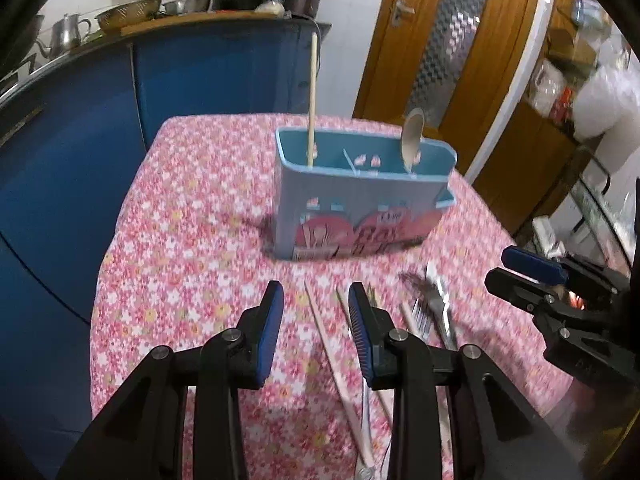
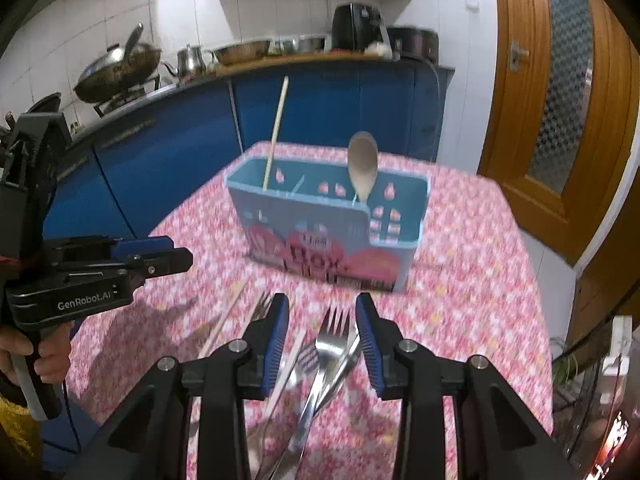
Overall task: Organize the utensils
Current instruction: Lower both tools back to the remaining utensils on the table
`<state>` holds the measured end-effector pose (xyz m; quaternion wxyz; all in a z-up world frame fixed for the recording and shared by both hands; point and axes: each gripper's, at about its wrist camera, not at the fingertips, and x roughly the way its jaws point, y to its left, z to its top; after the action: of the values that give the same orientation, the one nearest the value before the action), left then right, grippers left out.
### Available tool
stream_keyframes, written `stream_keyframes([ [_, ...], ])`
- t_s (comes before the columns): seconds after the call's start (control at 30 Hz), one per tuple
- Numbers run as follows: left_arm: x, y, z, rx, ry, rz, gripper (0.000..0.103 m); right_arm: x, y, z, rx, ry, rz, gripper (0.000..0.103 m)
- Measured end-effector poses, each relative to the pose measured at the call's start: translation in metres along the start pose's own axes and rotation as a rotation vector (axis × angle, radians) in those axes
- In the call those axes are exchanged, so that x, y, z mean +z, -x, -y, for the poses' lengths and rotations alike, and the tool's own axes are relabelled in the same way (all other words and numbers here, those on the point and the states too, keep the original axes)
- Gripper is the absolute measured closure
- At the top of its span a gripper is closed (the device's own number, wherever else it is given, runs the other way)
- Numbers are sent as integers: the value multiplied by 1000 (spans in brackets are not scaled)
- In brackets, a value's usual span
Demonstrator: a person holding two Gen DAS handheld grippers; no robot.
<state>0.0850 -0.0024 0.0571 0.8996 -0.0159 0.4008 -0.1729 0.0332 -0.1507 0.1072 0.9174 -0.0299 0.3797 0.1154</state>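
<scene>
A light blue utensil box (image 1: 352,204) (image 2: 332,236) stands on the floral tablecloth. One wooden chopstick (image 1: 311,100) (image 2: 276,132) stands in its left compartment and a wooden spoon (image 1: 412,136) (image 2: 362,164) in its right. My left gripper (image 1: 316,296) is open above loose chopsticks (image 1: 332,352) lying on the cloth. My right gripper (image 2: 322,304) is open and empty above metal forks (image 2: 332,340) (image 1: 434,300). It also shows at the right edge of the left wrist view (image 1: 532,276).
The table (image 1: 180,240) is covered in a pink floral cloth and drops off at left and right. Blue kitchen cabinets (image 2: 160,152) with pots and a kettle stand behind. A wooden door (image 2: 560,100) is at the right.
</scene>
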Motion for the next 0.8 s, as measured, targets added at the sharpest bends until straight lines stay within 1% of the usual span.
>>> stream_keyframes([
  [0.13, -10, -12, 8, 42, -36, -59, 69, -8, -11, 1, 25, -29, -82, 65],
  [0.23, -17, -21, 12, 39, -48, -107, 69, -14, -21, 3, 62, -54, -145, 65],
  [0.3, -21, -27, 15, 32, -53, -132, 69, -17, -28, 4, 81, -70, -183, 68],
  [0.43, -26, -38, 17, 15, -51, -181, 69, -22, -38, 5, 84, -72, -228, 75],
  [0.67, -30, -58, 18, 7, -36, -278, 69, -29, -55, 7, 96, -97, -310, 82],
  [0.8, -30, -67, 16, -9, -11, -318, 70, -28, -64, 7, 97, -101, -339, 85],
])
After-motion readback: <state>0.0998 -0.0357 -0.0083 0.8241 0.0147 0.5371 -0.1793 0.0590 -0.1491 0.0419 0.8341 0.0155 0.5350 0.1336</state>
